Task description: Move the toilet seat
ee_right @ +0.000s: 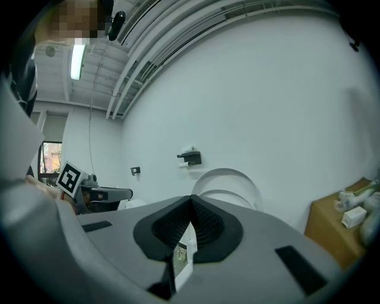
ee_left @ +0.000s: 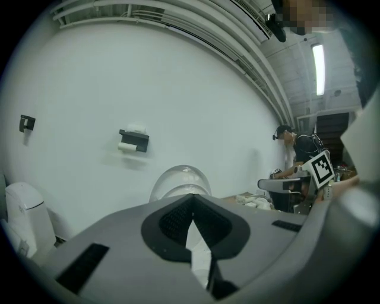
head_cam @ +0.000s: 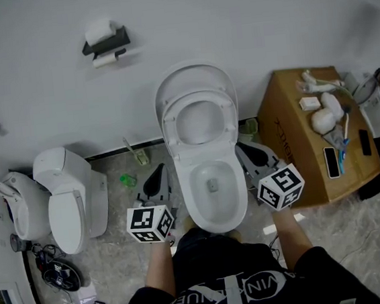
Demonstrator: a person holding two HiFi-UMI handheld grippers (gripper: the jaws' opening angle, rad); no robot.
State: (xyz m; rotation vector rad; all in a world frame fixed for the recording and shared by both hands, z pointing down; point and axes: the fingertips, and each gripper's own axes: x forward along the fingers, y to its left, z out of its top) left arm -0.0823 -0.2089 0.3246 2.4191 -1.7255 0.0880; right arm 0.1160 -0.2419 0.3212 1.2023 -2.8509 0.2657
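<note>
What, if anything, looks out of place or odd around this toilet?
A second toilet stands on the floor left of the open toilet, with loose cables beside it, and a cardboard box on the right serves as a shelf for small items. Nothing looks spilled or broken.

— What colour is the toilet seat?
— White, same as the bowl and the second toilet. The wall is a pale grey-white.
— And the floor?
— Grey, mottled like stone. The box is cardboard brown.
— The tools?
— The left gripper and right gripper are grey with black ribbed pads. Each cube carries black-and-white square markers. The roll holder is black, its paper white.
</note>
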